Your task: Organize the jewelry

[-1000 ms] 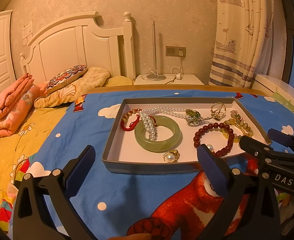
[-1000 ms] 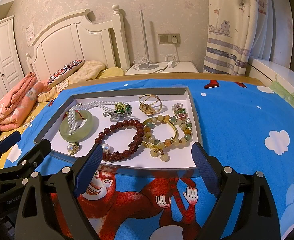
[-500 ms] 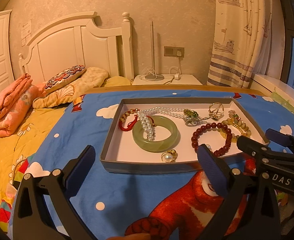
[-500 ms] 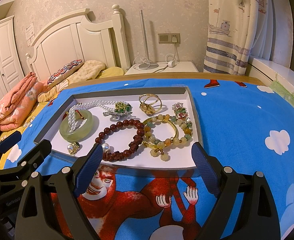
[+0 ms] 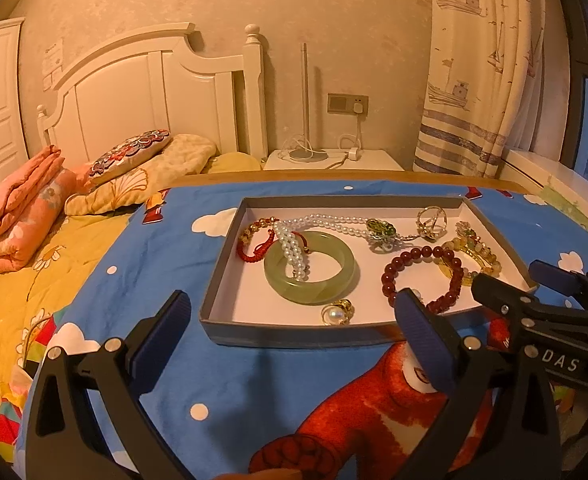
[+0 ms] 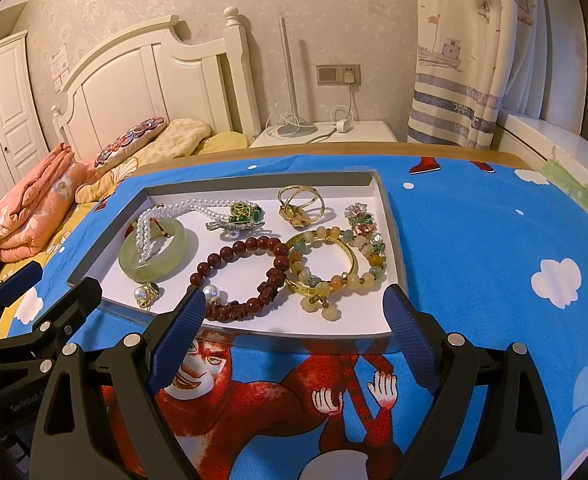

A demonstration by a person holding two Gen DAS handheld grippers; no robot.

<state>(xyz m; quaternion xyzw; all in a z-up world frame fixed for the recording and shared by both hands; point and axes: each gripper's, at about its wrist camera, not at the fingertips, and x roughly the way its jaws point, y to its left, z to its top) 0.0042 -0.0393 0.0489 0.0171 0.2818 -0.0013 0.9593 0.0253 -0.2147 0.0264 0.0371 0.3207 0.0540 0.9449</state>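
A shallow grey tray (image 5: 217,276) (image 6: 394,232) with a white floor lies on the blue cartoon cloth. In it lie a green jade bangle (image 5: 310,267) (image 6: 155,251) with a pearl necklace (image 5: 294,240) draped over it, a red cord bracelet (image 5: 253,246), a dark red bead bracelet (image 5: 418,276) (image 6: 245,276), a yellow bead bracelet (image 6: 334,264), a green brooch (image 6: 241,214), a gold ring (image 6: 300,204) and pearl earrings (image 5: 336,312). My left gripper (image 5: 289,344) is open and empty before the tray's near edge. My right gripper (image 6: 294,336) is open and empty at the tray's near right.
The cloth covers a table with a wooden far edge (image 6: 334,148). A bed with folded orange bedding (image 5: 17,216) lies to the left. A white nightstand (image 6: 334,132) with a lamp and a curtain (image 6: 474,60) stand behind.
The left wrist view has shifted slightly, so the tray sits a little further left in it. The right gripper has not moved. Both stay open.
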